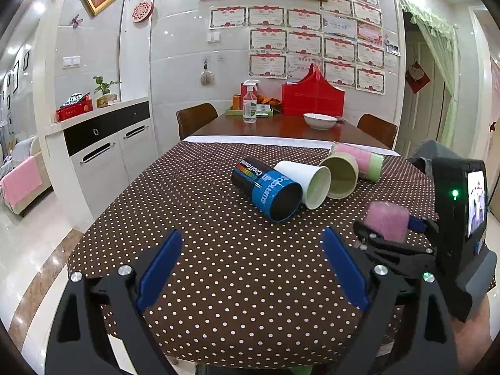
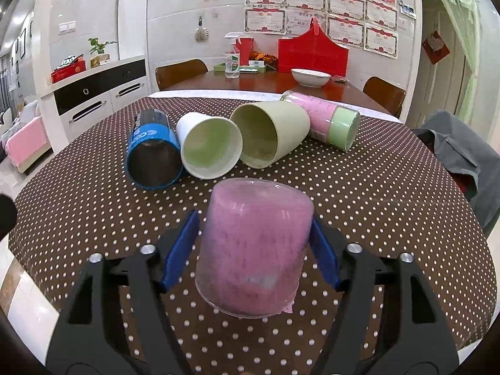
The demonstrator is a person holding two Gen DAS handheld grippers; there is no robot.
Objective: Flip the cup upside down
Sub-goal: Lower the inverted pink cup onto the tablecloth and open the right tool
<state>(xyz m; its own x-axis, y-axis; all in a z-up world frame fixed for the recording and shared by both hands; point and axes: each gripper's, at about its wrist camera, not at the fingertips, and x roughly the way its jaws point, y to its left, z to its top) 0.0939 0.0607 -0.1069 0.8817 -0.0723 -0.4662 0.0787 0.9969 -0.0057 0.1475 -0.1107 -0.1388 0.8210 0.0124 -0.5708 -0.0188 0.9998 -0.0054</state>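
Observation:
My right gripper (image 2: 254, 247) is shut on a pink cup (image 2: 254, 250), its blue pads against the cup's two sides; the cup stands base up over the dotted tablecloth (image 2: 375, 193). The same cup shows in the left wrist view (image 1: 387, 220), held in the right gripper (image 1: 390, 234). My left gripper (image 1: 251, 268) is open and empty above the near part of the table. Behind lie a blue cup (image 2: 153, 153), a white cup (image 2: 209, 143), a green cup (image 2: 268, 131) and a pink-and-green cup (image 2: 328, 122), all on their sides.
A white bowl (image 2: 310, 76), a spray bottle (image 2: 232, 59) and a red holder (image 2: 312, 53) stand on the bare wooden far end of the table. Brown chairs flank it. A grey cloth (image 2: 459, 162) hangs at the right edge. A white cabinet (image 1: 103, 143) stands left.

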